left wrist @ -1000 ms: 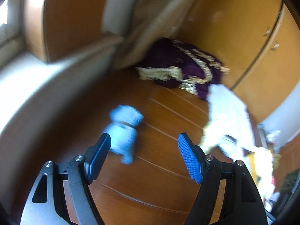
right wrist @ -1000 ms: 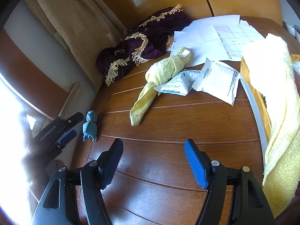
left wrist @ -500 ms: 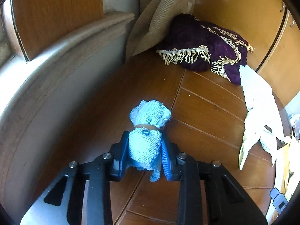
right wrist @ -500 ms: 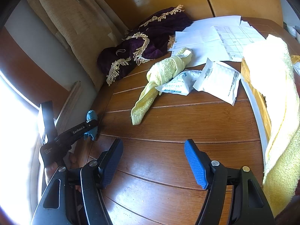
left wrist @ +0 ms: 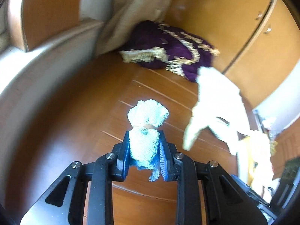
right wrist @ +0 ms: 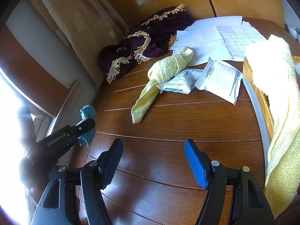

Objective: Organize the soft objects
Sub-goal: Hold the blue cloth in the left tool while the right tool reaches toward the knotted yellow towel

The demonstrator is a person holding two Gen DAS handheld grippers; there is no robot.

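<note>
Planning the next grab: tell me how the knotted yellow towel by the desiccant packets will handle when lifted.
The knotted yellow towel probably goes floppy: its loose tail trails flat across the table. The knotted middle looks bulkier, likely the firmer place to pinch. Terry pile should resist slipping, though the desiccant packet touching it may shift.

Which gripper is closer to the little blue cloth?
Left. The left gripper is shut on the blue cloth. The right gripper is open and apart from it, over the table.

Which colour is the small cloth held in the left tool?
Light blue cloth; the left wrist view shows it best.
</note>
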